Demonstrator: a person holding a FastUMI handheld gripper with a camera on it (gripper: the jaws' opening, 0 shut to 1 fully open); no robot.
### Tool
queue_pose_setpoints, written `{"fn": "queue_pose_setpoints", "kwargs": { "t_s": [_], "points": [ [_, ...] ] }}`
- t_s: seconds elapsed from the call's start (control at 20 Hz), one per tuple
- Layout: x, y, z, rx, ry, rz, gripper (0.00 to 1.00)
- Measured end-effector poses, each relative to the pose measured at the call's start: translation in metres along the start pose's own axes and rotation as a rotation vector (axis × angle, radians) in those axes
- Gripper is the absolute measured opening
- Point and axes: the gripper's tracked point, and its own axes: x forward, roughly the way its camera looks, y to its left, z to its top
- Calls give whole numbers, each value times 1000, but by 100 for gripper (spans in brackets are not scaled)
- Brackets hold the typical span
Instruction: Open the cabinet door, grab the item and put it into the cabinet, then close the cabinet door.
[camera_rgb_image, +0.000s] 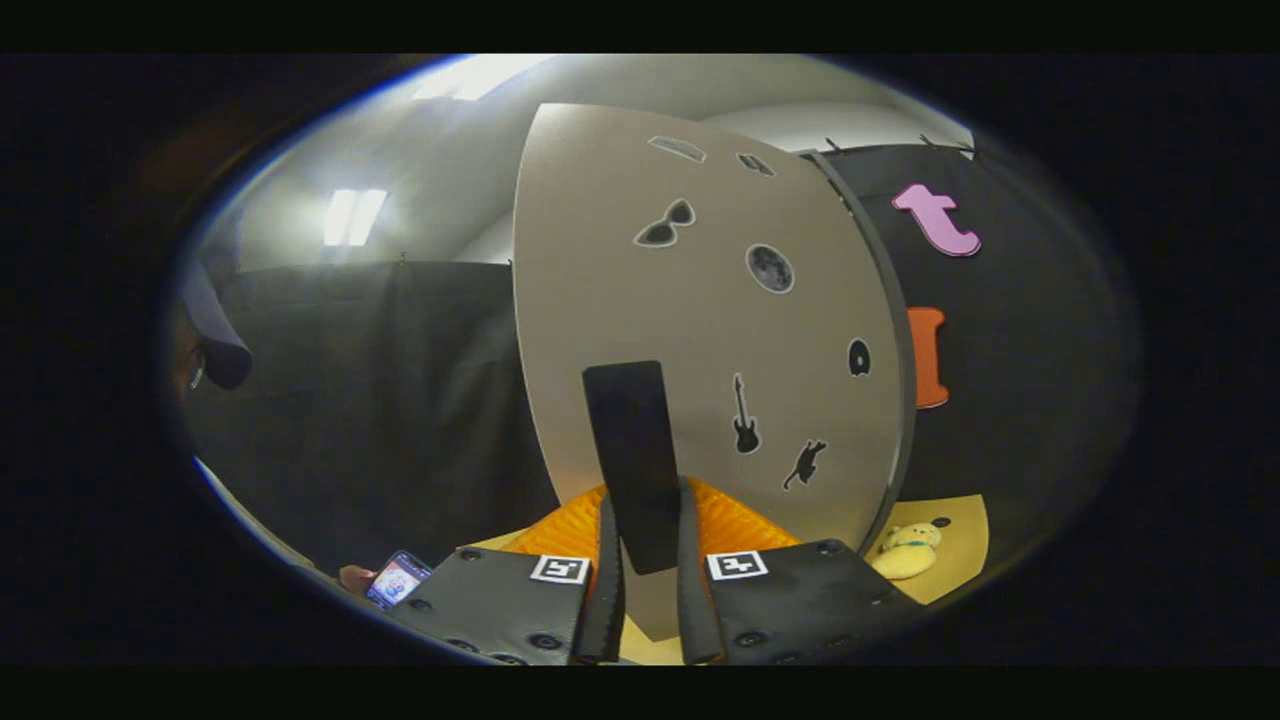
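Observation:
The grey cabinet door (700, 330), dotted with small black stickers, stands close in front of me. Its black upright handle (625, 420) runs down between my fingers. My gripper (648, 495) is shut on the handle's lower part, one finger pressing on each side. A dark edge (900, 350) runs along the door's right side. To the right of the fingers, a yellow plush toy (905, 550) lies on the pale yellow tabletop (955, 540) beside the cabinet's foot. The inside of the cabinet is hidden.
A person stands at the left, wearing a dark cap (215, 330), and a hand holds a phone (398, 578) left of my fingers. Black booth cloth hangs behind the cabinet on both sides. Ceiling lights glow above.

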Motion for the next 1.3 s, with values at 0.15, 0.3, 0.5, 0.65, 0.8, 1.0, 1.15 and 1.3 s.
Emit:
{"fn": "queue_pose_setpoints", "kwargs": {
  "t_s": [0.15,0.3,0.5,0.65,0.8,1.0,1.15,1.3],
  "points": [
    [-7,-5,0,1,-10,25,29],
    [-13,-11,1,7,-18,45,29],
    [-22,-18,0,-4,-21,131,29],
    [-33,-29,0,16,-20,181,29],
    [-40,-36,1,25,-31,214,29],
    [-42,-45,1,53,-39,238,29],
    [-49,-55,5,78,-81,211,29],
    [-55,-66,8,81,-101,177,30]
  ]
}}
